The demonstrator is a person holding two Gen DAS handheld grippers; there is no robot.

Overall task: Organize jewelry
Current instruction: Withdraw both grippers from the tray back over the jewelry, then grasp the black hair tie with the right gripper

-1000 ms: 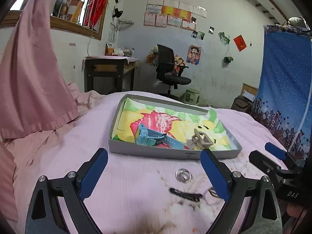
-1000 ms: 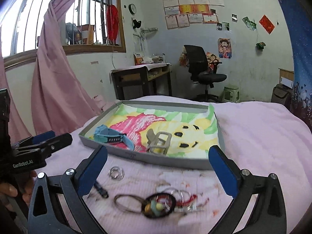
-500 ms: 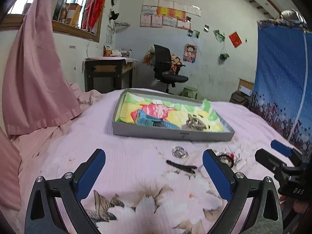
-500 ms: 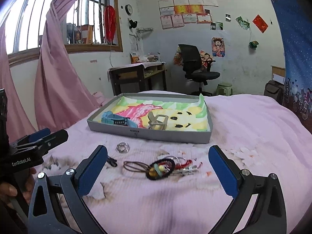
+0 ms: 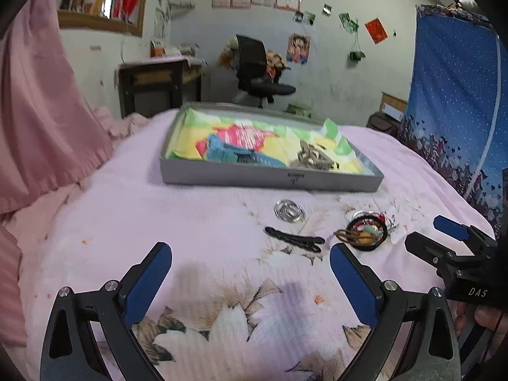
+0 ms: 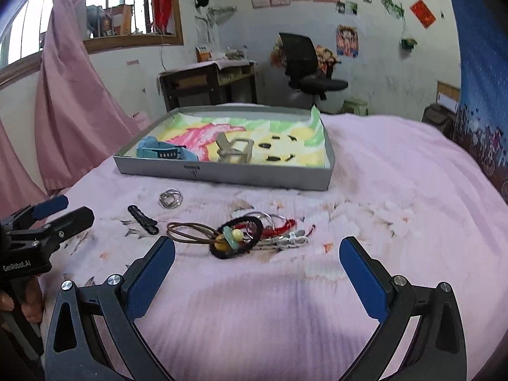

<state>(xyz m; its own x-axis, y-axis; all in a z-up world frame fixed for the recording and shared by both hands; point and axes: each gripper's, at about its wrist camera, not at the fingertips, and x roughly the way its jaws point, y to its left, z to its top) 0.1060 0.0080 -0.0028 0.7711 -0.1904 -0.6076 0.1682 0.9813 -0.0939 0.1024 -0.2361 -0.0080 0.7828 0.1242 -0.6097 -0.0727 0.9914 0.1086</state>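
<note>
Nearest the lenses: left gripper [image 5: 250, 273] and right gripper [image 6: 257, 263], black frames with blue rubber pads, both with jaws spread wide and holding nothing, poised above the pink floral bedspread [image 6: 397, 222], a soft ribbed cotton cover.

Item 1. Tangled cluster of hair ties and cords [image 6: 238, 233]: black fabric loop with amber and teal beads, brown elastic cord to its left, red braided string and a small silver clip to its right. It lies just beyond the right gripper, between its fingers' line of reach.

Item 2. Slim black metal hair clip [image 6: 143, 219], flat on the cover, left of the cluster and apart from it.

Item 3. Small silver wire ring pair [image 6: 170, 198], thin and glossy, just beyond the clip, near the tray's front wall.

Item 4. Shallow grey rectangular tray [image 6: 254, 174] lined with a bright cartoon-print cloth; inside, a light blue plastic watch strap [image 6: 165, 152] at left and a beige plastic claw clip [image 6: 235, 152] near centre, apart from each other.

Handling note, as judgement: the step in hand appears to be choosing a loose piece to move into the tray. The cluster is limp and interlaced; pinch the thick black loop at its beaded part, low against the cover, and lift slowly, since the cords and clip may trail or drop. The clip and rings sit flush on soft fabric, so press slightly into the bedding to get a pad beneath an edge. Three groups remain outside the tray.
</note>
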